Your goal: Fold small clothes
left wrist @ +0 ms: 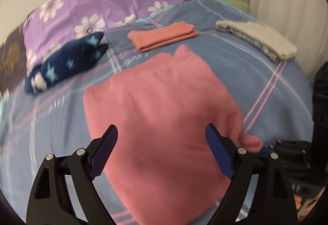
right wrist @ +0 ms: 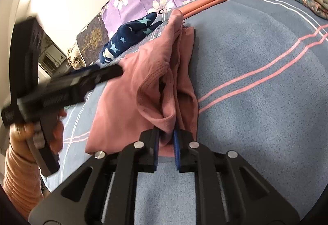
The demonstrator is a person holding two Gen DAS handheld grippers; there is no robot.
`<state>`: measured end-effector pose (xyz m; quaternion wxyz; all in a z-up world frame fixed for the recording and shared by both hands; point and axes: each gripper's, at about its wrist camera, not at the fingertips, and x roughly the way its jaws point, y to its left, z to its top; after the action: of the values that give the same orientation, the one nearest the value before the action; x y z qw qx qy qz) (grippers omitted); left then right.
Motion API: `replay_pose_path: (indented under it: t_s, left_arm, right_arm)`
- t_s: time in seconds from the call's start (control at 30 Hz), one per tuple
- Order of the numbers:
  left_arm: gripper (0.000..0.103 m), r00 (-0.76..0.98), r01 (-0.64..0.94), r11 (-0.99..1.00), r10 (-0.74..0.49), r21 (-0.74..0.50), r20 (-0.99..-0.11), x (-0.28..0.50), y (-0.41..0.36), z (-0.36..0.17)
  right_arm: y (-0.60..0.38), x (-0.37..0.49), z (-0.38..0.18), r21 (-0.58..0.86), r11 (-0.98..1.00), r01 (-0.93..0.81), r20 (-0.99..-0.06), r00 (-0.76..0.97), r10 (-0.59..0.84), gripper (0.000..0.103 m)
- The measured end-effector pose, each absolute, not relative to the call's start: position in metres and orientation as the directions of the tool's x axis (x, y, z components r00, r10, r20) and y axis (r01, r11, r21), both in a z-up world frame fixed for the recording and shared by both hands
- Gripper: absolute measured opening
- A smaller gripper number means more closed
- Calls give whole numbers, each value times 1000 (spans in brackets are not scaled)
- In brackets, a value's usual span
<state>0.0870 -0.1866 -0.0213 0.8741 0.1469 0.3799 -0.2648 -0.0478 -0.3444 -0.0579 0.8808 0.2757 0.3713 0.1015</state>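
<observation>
The right hand-held gripper (right wrist: pixel 166 138) has its jaws only a little apart, with a bunched corner of the pink garment (right wrist: pixel 127 101) sitting between the blue pads; whether they press it I cannot tell, so this corner may be close to slipping free. The left hand-held gripper (left wrist: pixel 162 136) stands wide apart, empty, above the near half of the same garment (left wrist: pixel 162 114), which lies mostly flat on the blue bed cover (left wrist: pixel 266 89).

To do this fold well, the right side should lay its corner down square on the layer beneath rather than drop it in a lump, since the edge toward 12 o'clock is ruffled. The free left side could then smooth that ridge.

Further out, at 12 o'clock, lies a folded coral piece (left wrist: pixel 164 36); at 10 o'clock a navy star-print item (left wrist: pixel 67 64) against the purple floral pillow (left wrist: pixel 98 3); at 2 o'clock a grey garment (left wrist: pixel 258 38).
</observation>
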Motion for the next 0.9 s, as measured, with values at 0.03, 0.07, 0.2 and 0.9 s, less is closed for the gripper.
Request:
replay_pose_path:
  t_s: [0.03,0.07,0.2,0.9]
  left_arm:
    - [87,571,551,835,-373,4,-731,86,-172,-22]
    - [88,569,532,846,-388,-35,-725,86,-161,-22]
    - [89,610,449,886,-400,-118,-683,81,-124,-20]
    - [102,663,163,952,-299,-257,-687,43,-69,-33]
  right_arm:
    - [-344,-46,-57,560,828,22,-596,705,384,22]
    - [-343,-47,-54,559,829,17,-593,707,386,26]
    - [-342,-42,-47,532,847,8,-595,715,367,42]
    - [-341,-33,-47,506,858,87,-644,700,309,10]
